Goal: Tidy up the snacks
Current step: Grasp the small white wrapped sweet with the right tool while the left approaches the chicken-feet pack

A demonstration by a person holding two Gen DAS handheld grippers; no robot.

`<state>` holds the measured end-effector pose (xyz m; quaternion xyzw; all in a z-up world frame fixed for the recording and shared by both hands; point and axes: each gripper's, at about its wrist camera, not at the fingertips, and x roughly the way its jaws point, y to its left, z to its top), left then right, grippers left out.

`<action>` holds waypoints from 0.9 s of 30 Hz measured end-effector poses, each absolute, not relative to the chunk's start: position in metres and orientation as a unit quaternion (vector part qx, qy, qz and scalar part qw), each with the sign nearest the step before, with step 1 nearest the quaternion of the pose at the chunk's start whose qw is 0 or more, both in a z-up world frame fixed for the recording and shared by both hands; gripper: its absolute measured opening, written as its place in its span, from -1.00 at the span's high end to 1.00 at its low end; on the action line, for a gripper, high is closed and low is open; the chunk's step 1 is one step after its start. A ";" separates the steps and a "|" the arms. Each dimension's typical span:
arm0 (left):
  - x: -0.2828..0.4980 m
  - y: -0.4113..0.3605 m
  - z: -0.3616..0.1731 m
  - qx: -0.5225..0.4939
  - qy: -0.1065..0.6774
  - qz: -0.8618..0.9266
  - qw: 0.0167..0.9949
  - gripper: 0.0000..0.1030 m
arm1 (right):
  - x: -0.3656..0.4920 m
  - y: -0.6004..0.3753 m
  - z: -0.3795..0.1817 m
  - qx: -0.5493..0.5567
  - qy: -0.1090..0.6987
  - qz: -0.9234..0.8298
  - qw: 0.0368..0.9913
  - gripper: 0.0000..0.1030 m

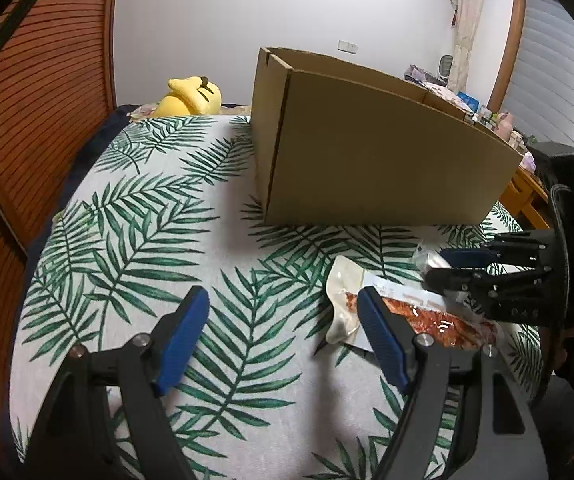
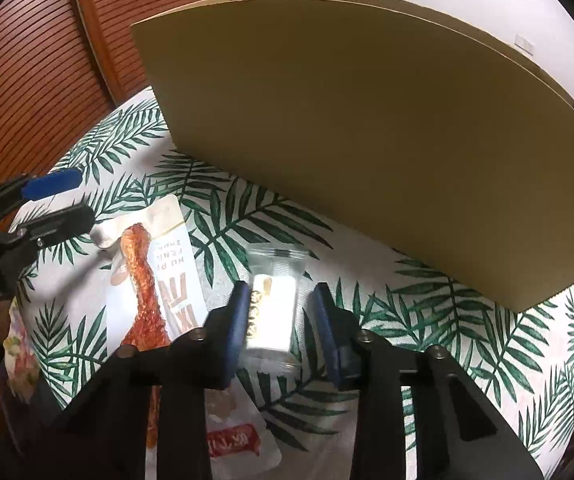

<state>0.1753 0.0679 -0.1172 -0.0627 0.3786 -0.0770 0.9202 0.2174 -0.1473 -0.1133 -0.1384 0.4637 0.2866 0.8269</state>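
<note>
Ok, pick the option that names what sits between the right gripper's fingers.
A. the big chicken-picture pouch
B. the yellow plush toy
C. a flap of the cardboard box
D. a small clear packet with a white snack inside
D: in the right wrist view, the small clear packet sits between the right gripper's blue pads, while the chicken-picture pouch lies to its left on the leaf-print cloth.

Soft, even indoor light filled both views, brightest on the plain white wall (image 1: 227,20). The tall brown cardboard box (image 1: 367,152) cast a faint shadow on the palm-leaf bedspread (image 1: 167,240). Fisheye curvature bent the edges into dark vignetted corners; the small white clear-wrapped snack packet (image 2: 273,312) was blown out and slightly blurred.
</note>
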 end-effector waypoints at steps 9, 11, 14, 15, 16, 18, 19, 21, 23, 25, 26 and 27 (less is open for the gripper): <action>0.174 0.049 -0.121 -0.070 0.391 -0.088 0.914 -0.48 | 0.201 -0.162 -0.108 -0.123 0.437 0.293 0.841 0.62; 0.174 0.042 -0.121 -0.072 0.394 -0.091 0.912 -0.48 | 0.194 -0.170 -0.102 -0.112 0.427 0.293 0.848 0.62; 0.175 0.030 -0.120 -0.074 0.397 -0.096 0.910 -0.48 | 0.183 -0.185 -0.094 -0.099 0.412 0.292 0.857 0.62; 0.175 0.025 -0.119 -0.075 0.398 -0.098 0.909 -0.48 | 0.180 -0.189 -0.092 -0.097 0.408 0.291 0.860 0.62; 0.176 0.018 -0.119 -0.075 0.401 -0.099 0.907 -0.48 | 0.177 -0.194 -0.090 -0.095 0.402 0.290 0.863 0.62; 0.178 0.010 -0.120 -0.074 0.407 -0.093 0.906 -0.48 | 0.172 -0.203 -0.087 -0.090 0.393 0.287 0.869 0.61; 0.178 0.005 -0.120 -0.073 0.407 -0.090 0.906 -0.48 | 0.170 -0.208 -0.086 -0.090 0.388 0.285 0.872 0.61; 0.178 -0.004 -0.122 -0.075 0.412 -0.087 0.904 -0.49 | 0.165 -0.217 -0.085 -0.089 0.379 0.282 0.877 0.61; 0.177 -0.009 -0.122 -0.077 0.413 -0.081 0.904 -0.49 | 0.164 -0.223 -0.086 -0.085 0.377 0.281 0.879 0.61; 0.175 -0.011 -0.123 -0.080 0.415 -0.067 0.904 -0.49 | 0.162 -0.228 -0.088 -0.079 0.375 0.282 0.880 0.61; 0.174 -0.010 -0.123 -0.084 0.415 -0.063 0.904 -0.49 | 0.161 -0.230 -0.088 -0.077 0.374 0.281 0.880 0.61; 0.172 -0.008 -0.123 -0.093 0.416 -0.058 0.903 -0.49 | 0.160 -0.232 -0.089 -0.074 0.373 0.282 0.881 0.61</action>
